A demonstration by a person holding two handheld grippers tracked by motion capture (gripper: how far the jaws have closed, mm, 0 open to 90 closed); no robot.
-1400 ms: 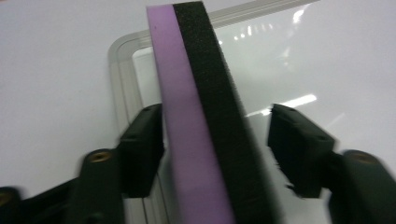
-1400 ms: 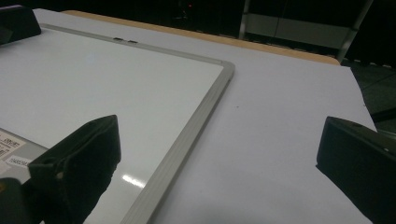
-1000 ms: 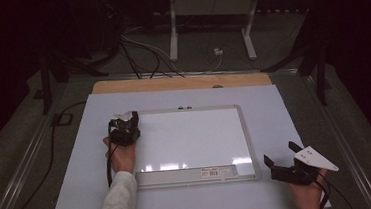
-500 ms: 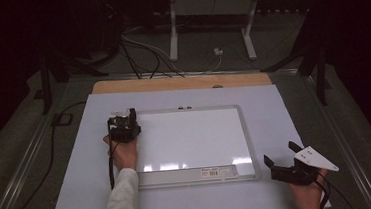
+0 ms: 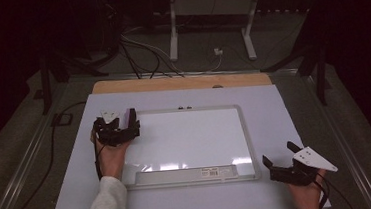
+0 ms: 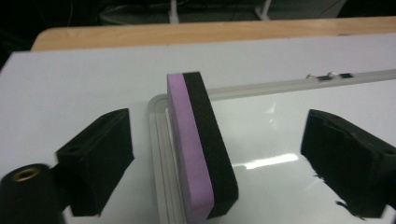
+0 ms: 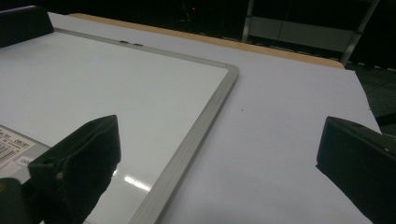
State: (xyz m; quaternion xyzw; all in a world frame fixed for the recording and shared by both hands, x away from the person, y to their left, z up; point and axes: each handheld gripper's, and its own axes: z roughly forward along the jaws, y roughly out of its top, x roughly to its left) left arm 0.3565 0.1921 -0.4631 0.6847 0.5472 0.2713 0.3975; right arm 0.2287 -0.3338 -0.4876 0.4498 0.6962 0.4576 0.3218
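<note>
High view: the left gripper (image 5: 120,124) sits at the left-centre of the frame, over the upper left corner of the whiteboard (image 5: 186,139). Against the frames from a second and half a second ago, it now reads a little higher in the picture and its jaws have just been opening; a pale purple patch shows between them, which is the eraser (image 5: 116,121). The right gripper (image 5: 283,159) rests at the lower right, on the white table cover (image 5: 284,107) just off the board's lower right corner, in the same spot as before, with its jaws spread and nothing between them.

Left gripper view: the eraser (image 6: 201,144), purple foam backed with black felt, stands on its long edge in the middle of the frame, straddling the board's grey frame (image 6: 159,154). Both black jaws stand well clear of it on either side, so the grip is released and the eraser stays up by itself. I judge that the wiping is finished and the eraser has been put down at the corner.

Right gripper view: the wide-open jaws frame the board's corner at centre and bare table cover at right; nothing is held.
</note>
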